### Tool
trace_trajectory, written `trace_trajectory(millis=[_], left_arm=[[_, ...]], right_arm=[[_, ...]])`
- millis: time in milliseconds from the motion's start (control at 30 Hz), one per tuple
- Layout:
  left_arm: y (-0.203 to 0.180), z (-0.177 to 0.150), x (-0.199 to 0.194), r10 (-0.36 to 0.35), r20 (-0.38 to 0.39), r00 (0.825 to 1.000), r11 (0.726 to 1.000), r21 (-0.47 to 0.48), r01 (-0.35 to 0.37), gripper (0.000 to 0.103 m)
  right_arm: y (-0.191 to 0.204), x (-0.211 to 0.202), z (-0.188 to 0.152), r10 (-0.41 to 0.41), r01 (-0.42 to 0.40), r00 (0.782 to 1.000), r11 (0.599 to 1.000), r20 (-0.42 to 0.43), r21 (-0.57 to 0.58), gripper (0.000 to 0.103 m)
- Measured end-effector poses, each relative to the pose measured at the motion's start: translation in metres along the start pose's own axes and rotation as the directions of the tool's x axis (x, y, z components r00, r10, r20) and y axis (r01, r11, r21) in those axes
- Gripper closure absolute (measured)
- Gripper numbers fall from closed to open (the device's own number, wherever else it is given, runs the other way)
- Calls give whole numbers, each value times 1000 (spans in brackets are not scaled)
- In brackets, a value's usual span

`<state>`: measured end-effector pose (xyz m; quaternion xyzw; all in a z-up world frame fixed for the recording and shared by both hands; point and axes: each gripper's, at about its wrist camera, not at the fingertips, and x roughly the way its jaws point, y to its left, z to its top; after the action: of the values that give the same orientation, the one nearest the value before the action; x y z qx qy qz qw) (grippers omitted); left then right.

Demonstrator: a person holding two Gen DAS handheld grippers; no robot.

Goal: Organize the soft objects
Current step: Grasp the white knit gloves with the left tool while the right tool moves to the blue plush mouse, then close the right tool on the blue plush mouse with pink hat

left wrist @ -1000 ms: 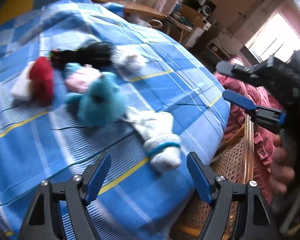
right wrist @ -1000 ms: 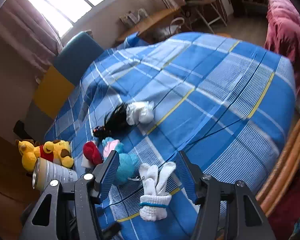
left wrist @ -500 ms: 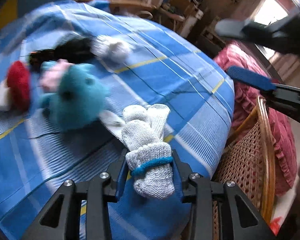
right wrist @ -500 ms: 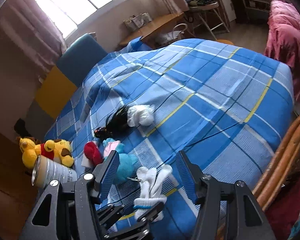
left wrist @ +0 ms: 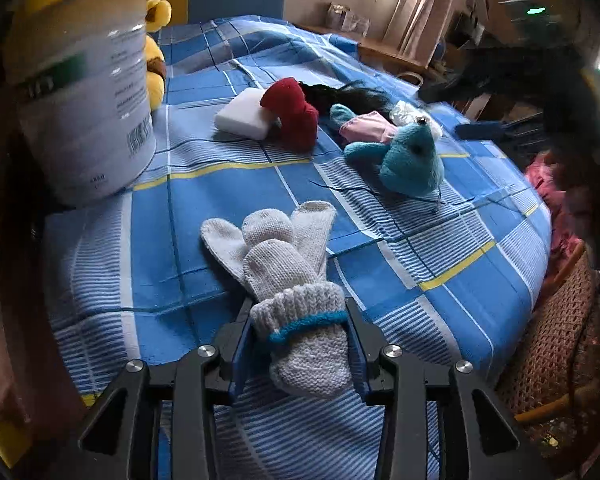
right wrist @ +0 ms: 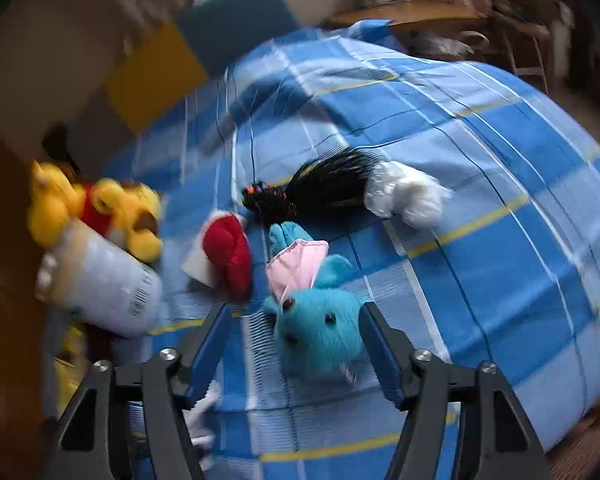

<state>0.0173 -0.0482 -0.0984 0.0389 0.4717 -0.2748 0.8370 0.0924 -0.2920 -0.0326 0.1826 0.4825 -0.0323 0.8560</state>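
between the left gripper (left wrist: 300, 344) pads, opening slightly, sits the white knitted glove bundle's (left wrist: 284, 264) blue-banded cuff, pressed. ahead, right gripper (right wrist: 296, 344), jaws widening, brackets the blurred teal plush toy (right wrist: 320, 332), untouched; its body partly hidden.

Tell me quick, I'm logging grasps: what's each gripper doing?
Left gripper: shut on the white knit gloves.
Right gripper: opening, astride the teal plush, not gripping.

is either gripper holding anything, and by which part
The left gripper holds the white gloves by the cuffs. The right gripper, opening, straddles the blue plush without gripping.
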Motion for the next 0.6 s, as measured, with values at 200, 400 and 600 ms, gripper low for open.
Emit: trace_trajectory(millis=[200, 400, 600], left_arm=[[-6, -9, 9, 32, 38, 999, 997, 67, -35, 60], [-9, -8, 11, 44, 60, 997, 996, 79, -49, 60], [-9, -11, 9, 44, 79, 996, 995, 83, -51, 60]], right_arm=[[3, 60, -15, -149, 135, 983, 983, -107, -123, 38], [1, 61, -18, -141, 126, 984, 983, -110, -132, 44], [-5, 68, -18, -121, 106, 984, 987, -132, -121, 39]])
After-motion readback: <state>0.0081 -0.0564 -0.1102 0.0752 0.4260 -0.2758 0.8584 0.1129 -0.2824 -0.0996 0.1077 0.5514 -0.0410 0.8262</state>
